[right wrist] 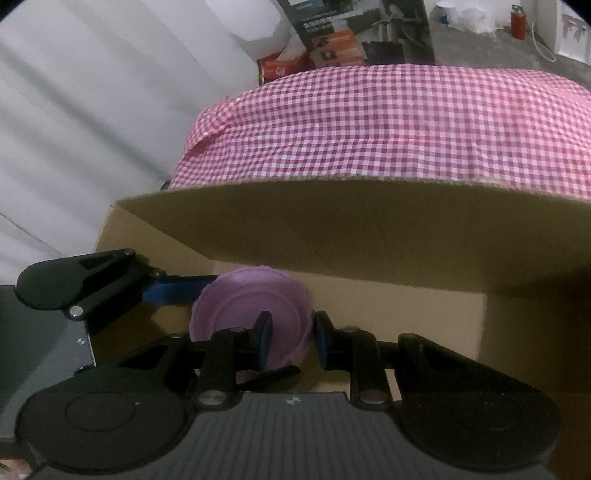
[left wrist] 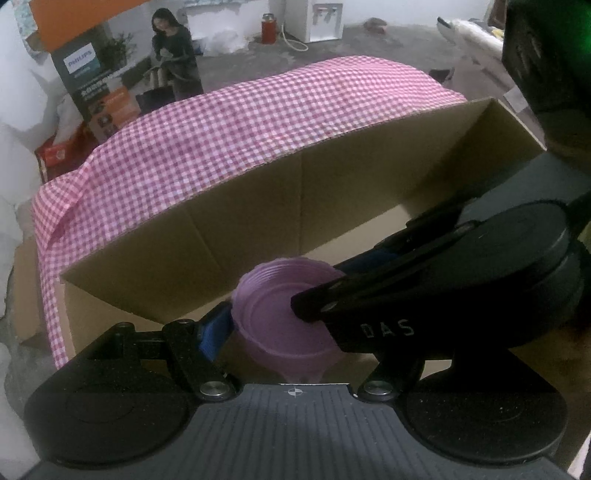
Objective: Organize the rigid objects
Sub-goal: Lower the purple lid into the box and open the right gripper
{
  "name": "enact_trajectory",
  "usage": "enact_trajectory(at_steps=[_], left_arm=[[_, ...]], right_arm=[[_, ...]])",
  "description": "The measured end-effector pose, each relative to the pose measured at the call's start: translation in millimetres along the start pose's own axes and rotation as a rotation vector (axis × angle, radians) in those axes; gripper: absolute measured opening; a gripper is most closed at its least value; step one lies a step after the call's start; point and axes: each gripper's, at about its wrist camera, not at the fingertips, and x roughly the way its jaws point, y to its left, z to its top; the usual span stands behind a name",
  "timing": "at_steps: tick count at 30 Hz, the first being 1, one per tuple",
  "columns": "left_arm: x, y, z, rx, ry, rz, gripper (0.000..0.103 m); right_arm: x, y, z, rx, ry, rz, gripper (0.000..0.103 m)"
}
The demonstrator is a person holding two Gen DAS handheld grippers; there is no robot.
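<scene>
A stack of purple plastic bowls [left wrist: 284,314] is held on its side over an open cardboard box [left wrist: 258,206]. My left gripper [left wrist: 273,325] grips the stack at its left rim with a blue pad [left wrist: 214,332]. My right gripper [right wrist: 290,338] closes on the stack's right rim [right wrist: 251,306], one finger inside the bowl and one outside. In the left wrist view the right gripper [left wrist: 461,280] crosses in from the right. In the right wrist view the left gripper's finger [right wrist: 173,291] reaches in from the left.
A pink gingham cloth [left wrist: 266,122] covers the table behind the box's back flap. A Philips carton [left wrist: 110,74] and a red packet [left wrist: 59,151] stand beyond the table at left. A red bottle [left wrist: 269,27] and a white appliance [left wrist: 317,18] stand on the far floor.
</scene>
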Motion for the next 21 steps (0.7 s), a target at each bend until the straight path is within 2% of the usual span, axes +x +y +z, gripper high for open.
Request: enact_trajectory(at_steps=[13,15,16,17,19,21], left_arm=[[-12.2,-3.4,-1.0,-0.015,-0.039,0.028,0.083],[-23.2,-5.4,-3.1,-0.013,-0.063,0.017,0.085],[-29.8,-6.3,-4.4,-0.014,-0.075,0.015,0.089],[-37.2,-7.2,-6.2,-0.015,-0.091,0.020,0.092],[-51.2,-8.6,-10.7,-0.011,-0.123,0.023,0.094],[-67.2,-8.8,-15.8,-0.013,-0.149,0.025,0.095]], right_arm=[[-8.7,3.8,-2.3,-0.001,-0.048,0.030,0.032],[-19.3,9.4,-3.9,-0.016,-0.071,0.023,0.046],[-25.5,12.3,-5.4,-0.026,-0.089,0.017,0.058],[-33.2,16.1,-7.3,-0.042,-0.112,0.010,0.065],[-49.5,23.7,-11.7,-0.066,-0.153,0.002,0.069],[-68.3,30.5,-17.4,-0.081,-0.197,0.004,0.080]])
